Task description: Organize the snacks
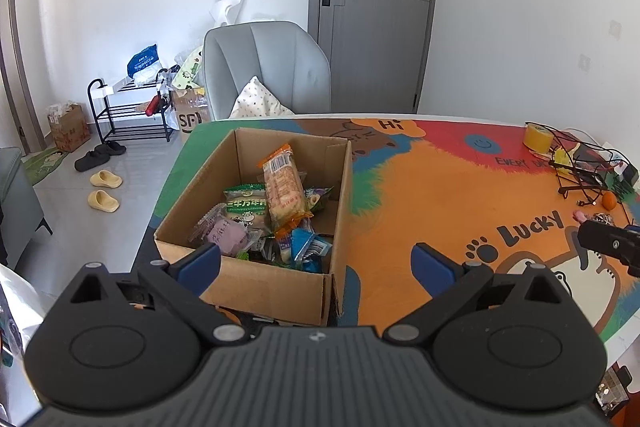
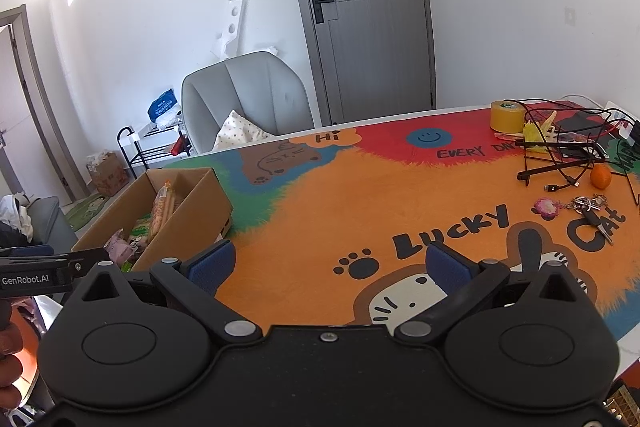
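Observation:
An open cardboard box (image 1: 338, 211) stands at the table's left end and holds several snack packets. A long orange packet (image 1: 283, 189) leans on top of a green one (image 1: 245, 205), a pink one (image 1: 224, 231) and a blue one (image 1: 310, 250). My left gripper (image 1: 316, 262) hovers just in front of the box, open and empty. In the right wrist view the box (image 2: 188, 215) sits at the left, and my right gripper (image 2: 329, 265) hangs open and empty over the orange mat, to the right of the box.
A colourful cartoon mat (image 2: 360, 195) covers the table. At the far right lie a yellow tape roll (image 2: 507, 115), tangled black cables (image 2: 560, 163), an orange fruit (image 2: 600, 175) and keys (image 2: 588, 206). A grey chair (image 1: 266, 67) stands behind the table.

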Action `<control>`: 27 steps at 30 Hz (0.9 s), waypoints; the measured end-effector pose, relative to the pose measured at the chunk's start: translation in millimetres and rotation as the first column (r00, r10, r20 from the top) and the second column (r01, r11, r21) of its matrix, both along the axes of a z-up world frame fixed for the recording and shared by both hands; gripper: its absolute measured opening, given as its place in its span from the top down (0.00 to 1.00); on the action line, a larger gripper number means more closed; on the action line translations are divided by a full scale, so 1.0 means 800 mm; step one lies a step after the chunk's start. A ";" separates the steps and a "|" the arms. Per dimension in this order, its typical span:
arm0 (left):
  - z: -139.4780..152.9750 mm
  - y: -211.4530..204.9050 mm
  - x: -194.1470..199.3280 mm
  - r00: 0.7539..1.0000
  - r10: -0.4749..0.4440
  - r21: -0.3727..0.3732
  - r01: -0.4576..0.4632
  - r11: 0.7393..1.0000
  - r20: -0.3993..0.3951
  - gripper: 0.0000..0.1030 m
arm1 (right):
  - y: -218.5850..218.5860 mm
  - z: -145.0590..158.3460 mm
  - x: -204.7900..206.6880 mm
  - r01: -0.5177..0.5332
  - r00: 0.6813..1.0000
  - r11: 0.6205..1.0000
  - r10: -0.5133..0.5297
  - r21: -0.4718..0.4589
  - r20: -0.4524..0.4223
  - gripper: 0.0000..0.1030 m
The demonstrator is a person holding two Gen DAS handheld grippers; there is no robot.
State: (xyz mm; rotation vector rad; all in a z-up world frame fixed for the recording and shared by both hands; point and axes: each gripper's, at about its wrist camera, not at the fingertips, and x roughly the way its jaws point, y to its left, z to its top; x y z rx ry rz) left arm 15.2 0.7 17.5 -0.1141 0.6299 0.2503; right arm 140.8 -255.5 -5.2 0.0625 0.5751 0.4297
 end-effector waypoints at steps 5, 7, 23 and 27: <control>0.000 0.002 0.001 1.000 0.001 -0.006 -0.001 1.000 -0.002 0.02 | -0.001 -0.001 0.000 0.006 1.000 1.000 -0.006 0.000 -0.001 0.00; 0.000 0.002 0.001 1.000 0.001 -0.007 -0.001 1.000 -0.002 0.02 | -0.001 0.000 0.000 0.007 1.000 1.000 -0.007 -0.002 -0.003 0.00; -0.001 0.002 0.003 1.000 -0.005 -0.015 0.004 1.000 -0.013 0.02 | 0.000 0.001 0.002 0.013 1.000 1.000 -0.014 -0.013 -0.005 0.00; -0.002 0.001 0.003 1.000 -0.008 -0.015 0.008 1.000 -0.010 0.02 | 0.001 -0.001 0.004 0.013 1.000 1.000 -0.013 -0.014 -0.009 0.00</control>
